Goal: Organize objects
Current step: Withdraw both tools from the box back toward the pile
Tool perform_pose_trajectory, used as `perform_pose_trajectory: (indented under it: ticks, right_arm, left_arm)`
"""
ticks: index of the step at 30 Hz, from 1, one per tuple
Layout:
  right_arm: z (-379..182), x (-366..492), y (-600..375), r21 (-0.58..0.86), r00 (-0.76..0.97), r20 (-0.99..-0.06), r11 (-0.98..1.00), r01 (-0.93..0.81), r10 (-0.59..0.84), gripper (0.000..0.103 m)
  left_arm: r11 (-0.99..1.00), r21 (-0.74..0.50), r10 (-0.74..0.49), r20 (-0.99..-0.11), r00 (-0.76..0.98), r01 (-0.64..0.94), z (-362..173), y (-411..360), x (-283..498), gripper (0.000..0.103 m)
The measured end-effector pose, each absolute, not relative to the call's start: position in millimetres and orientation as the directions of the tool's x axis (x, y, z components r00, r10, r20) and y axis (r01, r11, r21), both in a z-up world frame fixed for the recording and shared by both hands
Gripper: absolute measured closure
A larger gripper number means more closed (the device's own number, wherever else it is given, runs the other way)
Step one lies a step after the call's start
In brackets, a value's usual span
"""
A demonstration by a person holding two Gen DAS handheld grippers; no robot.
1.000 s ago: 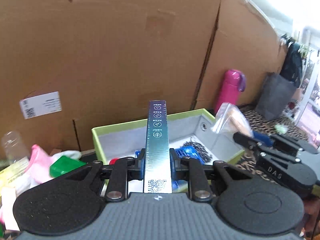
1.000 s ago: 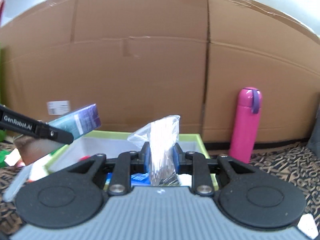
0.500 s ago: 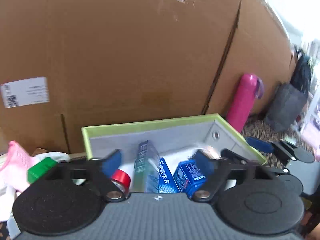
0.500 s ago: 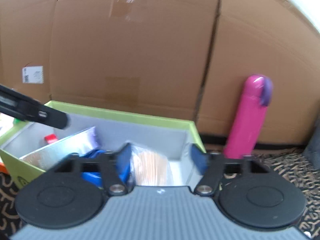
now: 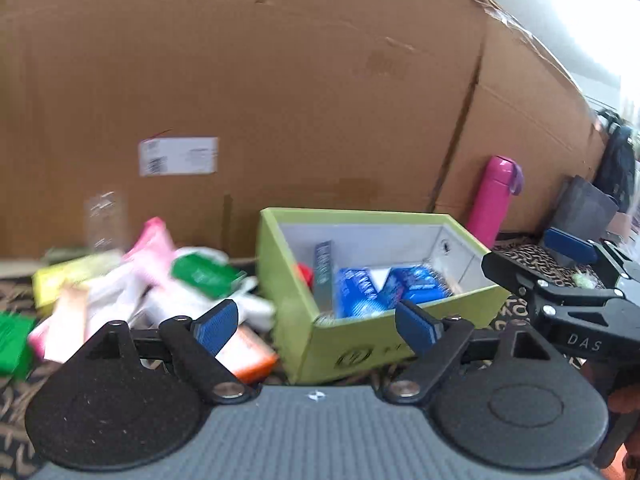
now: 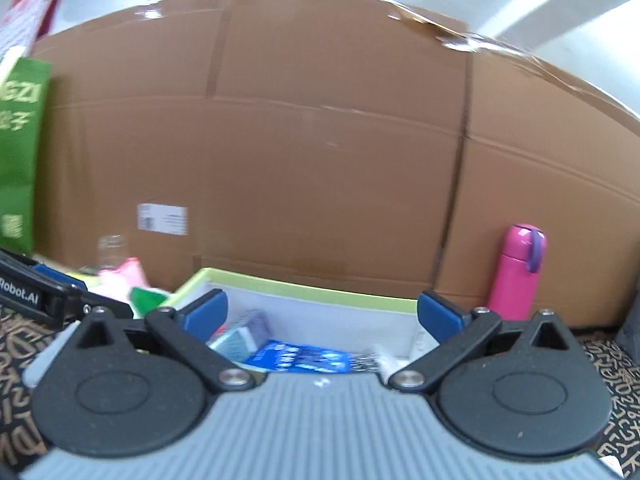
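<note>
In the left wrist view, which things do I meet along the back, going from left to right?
Clear bottle → white label on the cardboard → green box → pink flask → dark bag.

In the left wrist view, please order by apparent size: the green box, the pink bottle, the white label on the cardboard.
1. green box
2. pink bottle and white label: look alike, not ranked.
</note>
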State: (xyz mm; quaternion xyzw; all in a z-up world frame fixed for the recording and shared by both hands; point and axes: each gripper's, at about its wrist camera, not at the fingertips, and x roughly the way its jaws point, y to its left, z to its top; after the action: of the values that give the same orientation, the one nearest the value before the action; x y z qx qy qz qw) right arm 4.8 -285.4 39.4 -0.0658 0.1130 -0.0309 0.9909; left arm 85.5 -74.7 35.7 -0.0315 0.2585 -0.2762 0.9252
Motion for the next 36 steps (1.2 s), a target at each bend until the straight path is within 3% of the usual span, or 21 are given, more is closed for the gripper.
perform_pose_trajectory:
  ticks: [5,14,18,24,31,36]
  right_arm:
    - [33,-5,-253,-0.159,0.967,-0.256,0.987,-0.019,-0.023,0.000]
    - [-8,6,-186,0.116,0.864,-0.433,0.966,-0.230,0.258,0.000]
    - [-26,25,-145,0.124,0.801,-0.493,0.939,-0.322,0.340,0.000]
    - [-34,45,-111,0.102,0.775,-0.534,0.935,-0.339,0.339,0.000]
    - [-47,67,-98,0.124,0.757,-0.576,0.949,-0.291,0.308,0.001]
    - [-52,83,-87,0.102,0.739,-0.606,0.950,-0.296,0.295,0.018]
  left_arm:
    - [0.888,-0.196,-0.457,-0.467,0.757,0.416,24,-32,65,0.014]
    - [0.944,-0.250,-0.320,-0.541,0.777,0.215,-7,50,62,0.014]
    - [0.963,-0.222,-0.255,-0.564,0.785,0.153,-16,76,73,0.014]
    - [0.987,-0.148,-0.144,-0.582,0.801,0.070,-21,108,127,0.014]
    - [0.989,-0.099,-0.149,-0.642,0.752,0.111,-38,111,189,0.014]
    - [0.992,0.031,-0.078,-0.622,0.779,0.124,-44,101,202,0.017]
